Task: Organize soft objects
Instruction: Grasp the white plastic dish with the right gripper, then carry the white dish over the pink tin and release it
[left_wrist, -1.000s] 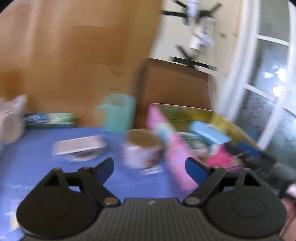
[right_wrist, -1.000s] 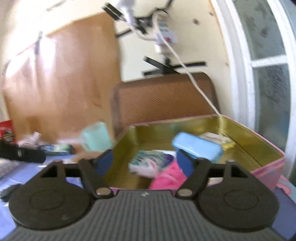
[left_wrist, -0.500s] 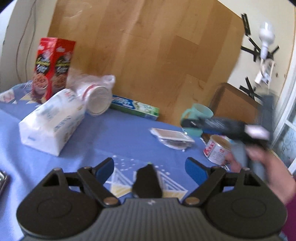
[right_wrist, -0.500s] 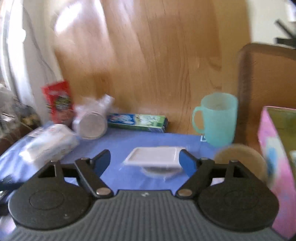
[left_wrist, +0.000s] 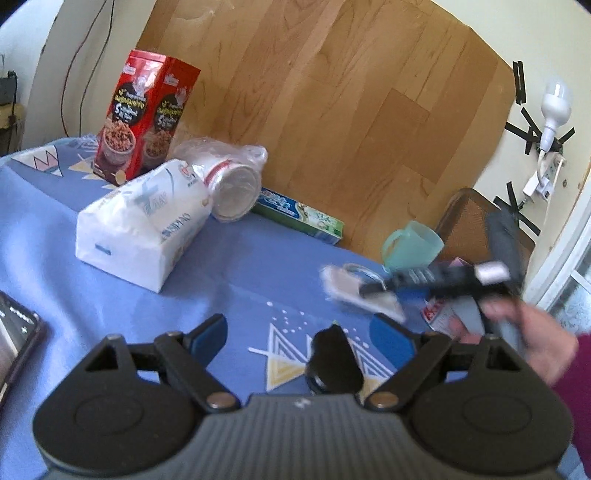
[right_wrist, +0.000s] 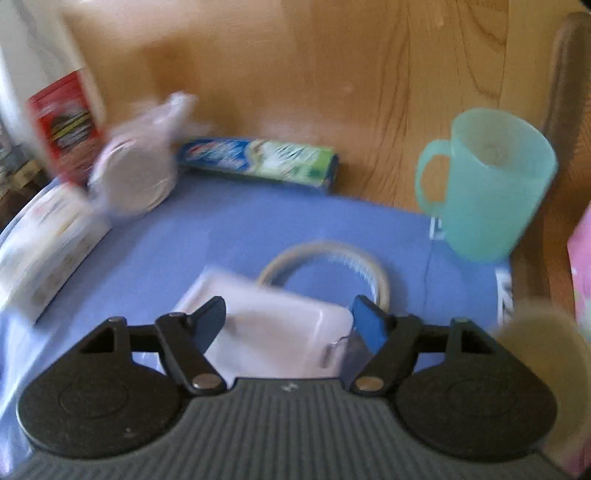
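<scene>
A flat white soft pack (right_wrist: 273, 328) in clear wrap lies on the blue tablecloth, over a pale ring (right_wrist: 332, 254). My right gripper (right_wrist: 291, 321) is open with a finger on each side of the pack, close above it. In the left wrist view the same pack (left_wrist: 354, 288) is blurred under the right gripper (left_wrist: 373, 291). My left gripper (left_wrist: 301, 332) is open and empty above the cloth. A small black object (left_wrist: 334, 360) lies between its fingers. A white tissue pack (left_wrist: 144, 225) lies at the left.
A red cereal box (left_wrist: 144, 118), bagged cups (left_wrist: 229, 177), a toothpaste box (right_wrist: 258, 162) and a teal mug (right_wrist: 487, 184) stand along the wooden back board. A tin can (right_wrist: 546, 354) and a pink box edge (right_wrist: 580, 266) are at the right. A phone (left_wrist: 14, 332) lies far left.
Both grippers have swung left from the pink box to the table. The right gripper has moved down and forward onto the white wrapped pack. The left view has shifted only slightly in the last half second.
</scene>
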